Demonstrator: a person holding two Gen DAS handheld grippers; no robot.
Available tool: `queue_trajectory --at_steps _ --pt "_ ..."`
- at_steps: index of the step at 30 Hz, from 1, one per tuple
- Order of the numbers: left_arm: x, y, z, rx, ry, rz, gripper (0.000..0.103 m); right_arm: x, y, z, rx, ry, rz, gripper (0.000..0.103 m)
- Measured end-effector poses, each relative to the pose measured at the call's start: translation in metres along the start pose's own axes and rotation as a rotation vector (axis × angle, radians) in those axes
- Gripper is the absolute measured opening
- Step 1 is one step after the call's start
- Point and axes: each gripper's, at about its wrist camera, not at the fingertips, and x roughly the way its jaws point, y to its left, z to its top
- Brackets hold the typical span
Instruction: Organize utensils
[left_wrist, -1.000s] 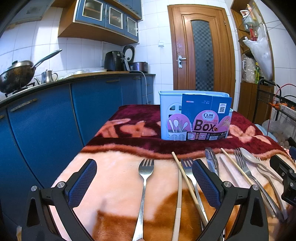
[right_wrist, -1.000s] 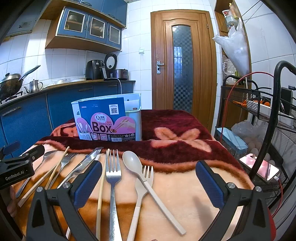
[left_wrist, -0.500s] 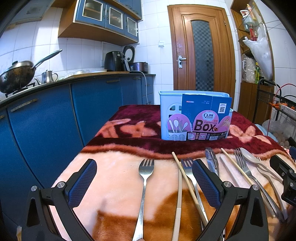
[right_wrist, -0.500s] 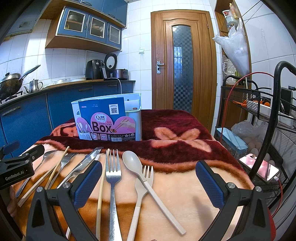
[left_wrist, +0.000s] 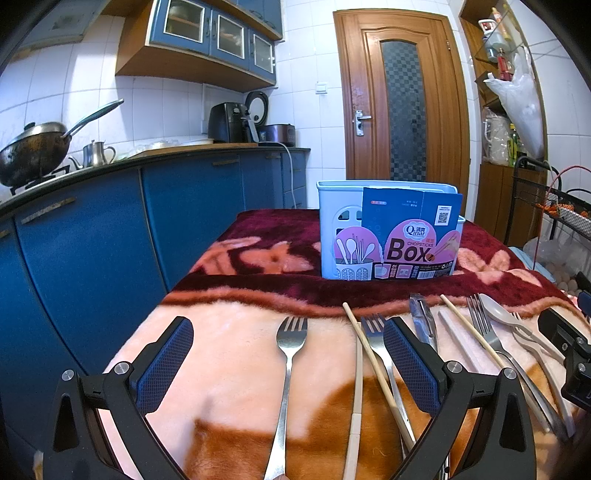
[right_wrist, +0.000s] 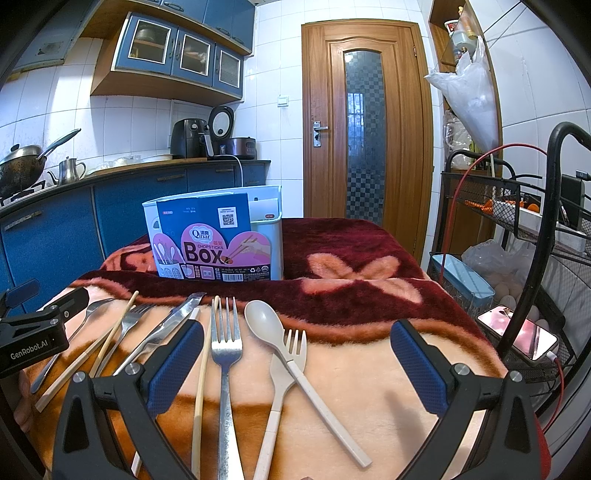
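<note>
Gaping wide, empty: left gripper (left_wrist: 288, 358) over a steel fork (left_wrist: 288, 373); right gripper (right_wrist: 297, 356) over beige spoon (right_wrist: 291, 343) and fork; utensils on floral blanket (right_wrist: 362, 373); chopsticks box (right_wrist: 218, 236) behind; blue cabinets (left_wrist: 92, 258), wooden door (right_wrist: 365, 129).

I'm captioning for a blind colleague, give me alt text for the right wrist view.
Open right hand-held gripper hovers over a metal fork, beige plastic spoon and beige plastic fork lying on a floral blanket. A white chopsticks box stands behind them in a blue-cabinet kitchen.

Black-framed tongs (left_wrist: 288, 362) with blue textured pads (right_wrist: 173, 365) (silver screws at pivots).
</note>
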Motion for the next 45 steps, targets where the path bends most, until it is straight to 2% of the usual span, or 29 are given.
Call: queue_trajectory --at_steps 37,45 --pt "-0.0003 -0.0003 -0.0003 0.002 -0.001 0.001 0.102 0.0022 0.0009 -0.0004 -0.001 0.003 0.001 0.103" --pt "0.0009 -0.0020 -0.0014 0.006 0.019 0.001 0.102 0.0056 0.0000 -0.0009 0.007 0.018 0.017 0.103"
